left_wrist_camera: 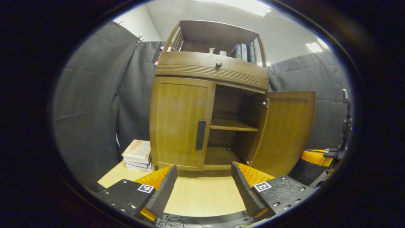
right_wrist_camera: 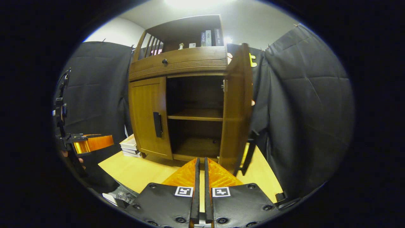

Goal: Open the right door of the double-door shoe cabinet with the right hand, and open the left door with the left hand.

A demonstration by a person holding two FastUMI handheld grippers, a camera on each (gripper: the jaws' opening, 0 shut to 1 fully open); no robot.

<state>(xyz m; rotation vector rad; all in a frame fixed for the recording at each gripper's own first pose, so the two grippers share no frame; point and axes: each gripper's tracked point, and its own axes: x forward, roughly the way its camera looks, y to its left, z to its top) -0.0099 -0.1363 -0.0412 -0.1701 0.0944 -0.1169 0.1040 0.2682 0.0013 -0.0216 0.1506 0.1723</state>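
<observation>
Left gripper: I see its fingers spread wide apart, holding nothing, above the pale table and facing the cabinet front.

Right gripper: I see its fingers pressed nearly together with only a thin slit between them and nothing in it; it sits low in front of the open compartment. From the left gripper view I catch part of it at the far right edge.

Fiducial tags: small black-and-white square markers on each gripper's body; they carry a pattern, no readable words.

Shoe cabinet: brown wood, standing on the table against the dark cloth wall.

Right door: swung wide open; the right gripper view shows it edge-on.

Left door: closed, with its dark vertical handle near its inner edge.

Interior shelf: one board across the open compartment.

Drawer knob: dark, round, on the band above the doors.

Upper books: upright in the top niche; spine lettering is too small for me to read.

Book stack: lying flat just left of the cabinet; cover print is blurred.
</observation>
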